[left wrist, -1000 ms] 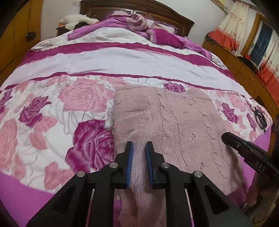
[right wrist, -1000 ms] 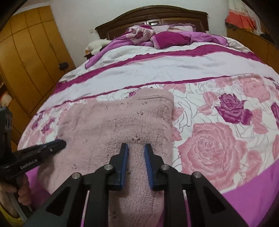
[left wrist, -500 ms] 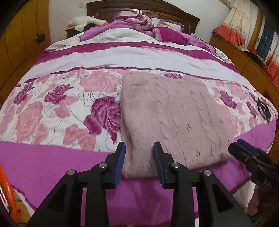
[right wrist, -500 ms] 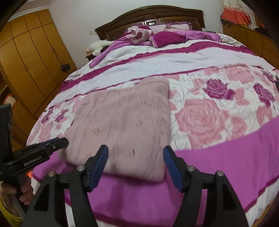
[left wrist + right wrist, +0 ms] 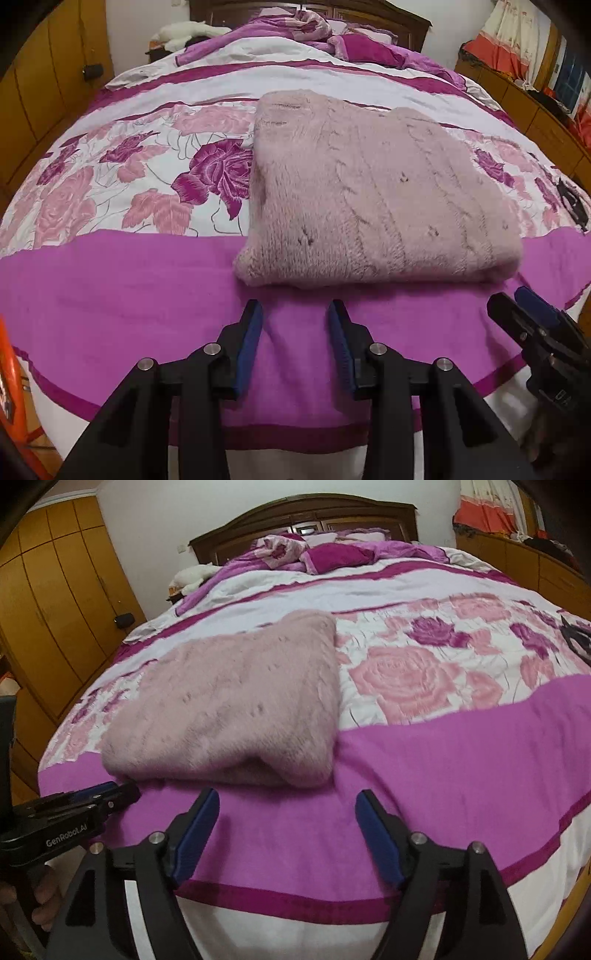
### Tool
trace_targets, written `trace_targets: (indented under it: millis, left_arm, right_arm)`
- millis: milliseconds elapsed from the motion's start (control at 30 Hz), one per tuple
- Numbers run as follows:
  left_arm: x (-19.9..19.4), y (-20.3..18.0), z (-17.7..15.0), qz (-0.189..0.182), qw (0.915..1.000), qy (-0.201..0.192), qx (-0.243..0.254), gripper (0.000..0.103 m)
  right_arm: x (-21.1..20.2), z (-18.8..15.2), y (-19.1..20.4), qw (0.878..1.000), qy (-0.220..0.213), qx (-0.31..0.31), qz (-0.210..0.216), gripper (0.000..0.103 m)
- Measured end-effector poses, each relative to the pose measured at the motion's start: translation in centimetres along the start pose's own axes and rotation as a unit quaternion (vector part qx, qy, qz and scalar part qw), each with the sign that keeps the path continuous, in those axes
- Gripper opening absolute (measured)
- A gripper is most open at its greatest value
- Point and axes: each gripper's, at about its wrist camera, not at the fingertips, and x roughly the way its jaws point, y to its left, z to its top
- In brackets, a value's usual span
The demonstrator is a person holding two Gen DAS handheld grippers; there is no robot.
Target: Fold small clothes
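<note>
A fuzzy pale-pink knitted sweater (image 5: 369,192) lies folded into a rectangle on the bed, its near fold on the magenta band; it also shows in the right wrist view as the sweater (image 5: 236,701). My left gripper (image 5: 295,314) hovers just short of that near edge, its jaws opening a little, nothing between them. My right gripper (image 5: 286,801) stands off the sweater's near right corner, jaws opening wide and empty. Each gripper appears in the other's view: the right gripper (image 5: 517,306) at the right edge, the left gripper (image 5: 122,792) at the lower left.
The bed wears a rose-patterned cover (image 5: 110,192) with a magenta band (image 5: 443,757) along the near edge. Crumpled bedding (image 5: 325,550) and a wooden headboard sit at the far end. Wooden wardrobes (image 5: 55,609) line the left, a low cabinet the right. A small dark item (image 5: 576,638) lies far right.
Both grippers let go of the sweater and drew back toward the bed's near edge. The left jaws parted slightly, the right jaws widely. The sweater now lies flat and free.
</note>
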Motion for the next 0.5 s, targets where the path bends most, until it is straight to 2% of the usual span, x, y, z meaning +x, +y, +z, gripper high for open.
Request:
trace_targets:
  millis: [200,500]
  left_arm:
    - [0.3,-0.2,-0.6,0.009,0.9999,-0.011,0.003,0.017]
    - [0.7,-0.1,-0.9,0.012,0.9998,-0.017,0.003,0.019]
  right_arm:
    - [0.6,-1.3,0.8,0.999,-0.013,-0.035,-0.024,0.082]
    - [1.0,-1.5,0.5,0.999,-0.014,-0.029,-0.019,0.085]
